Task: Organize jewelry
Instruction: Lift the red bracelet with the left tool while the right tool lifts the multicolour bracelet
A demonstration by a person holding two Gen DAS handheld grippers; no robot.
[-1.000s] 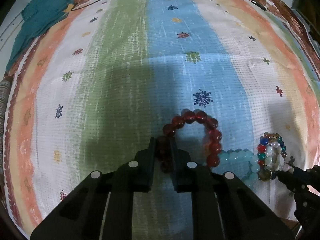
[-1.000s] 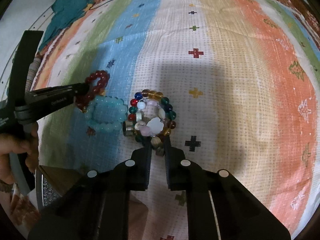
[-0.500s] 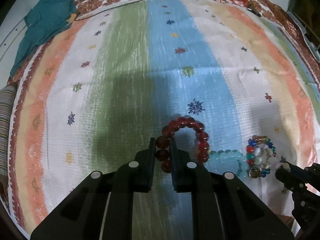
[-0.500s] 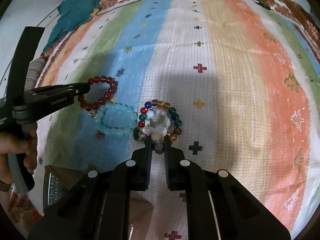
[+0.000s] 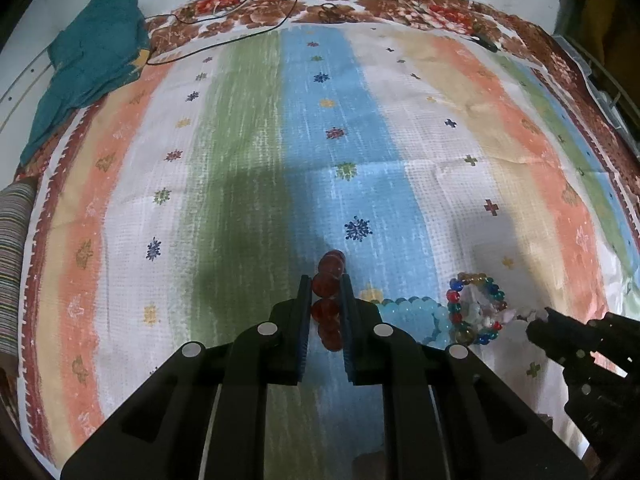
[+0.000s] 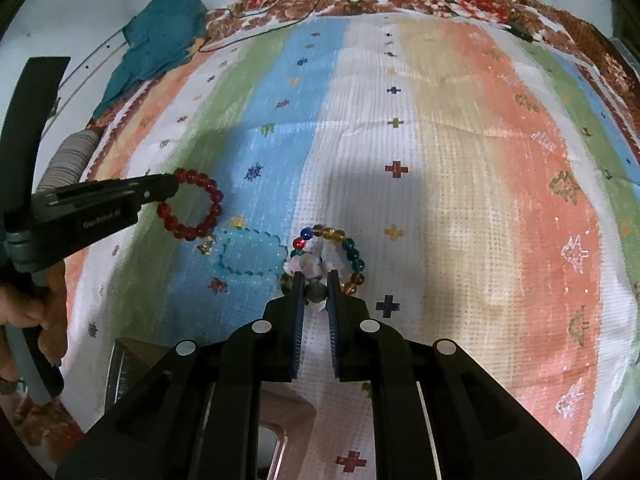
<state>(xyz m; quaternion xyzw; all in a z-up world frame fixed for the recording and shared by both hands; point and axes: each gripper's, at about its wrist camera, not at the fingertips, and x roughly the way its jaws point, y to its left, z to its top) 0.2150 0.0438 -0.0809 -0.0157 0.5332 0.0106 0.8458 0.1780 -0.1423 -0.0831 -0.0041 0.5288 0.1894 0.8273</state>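
My left gripper was clamped on the red bead bracelet, which hung from its tips clear of the striped cloth, lifted, I judge, so it could be carried off and sorted on its own. Just right of it the pale blue bracelet lay flat on the blue stripe near the cloth's near edge, untouched. Further right, my right gripper was closed on the multicoloured bracelet with its pale charms, pinched at its near side. A teal cloth lay at the far left corner and a thin cable along the far edge, both well apart. Nothing blocked either gripper, though the blue bracelet lay close between both.
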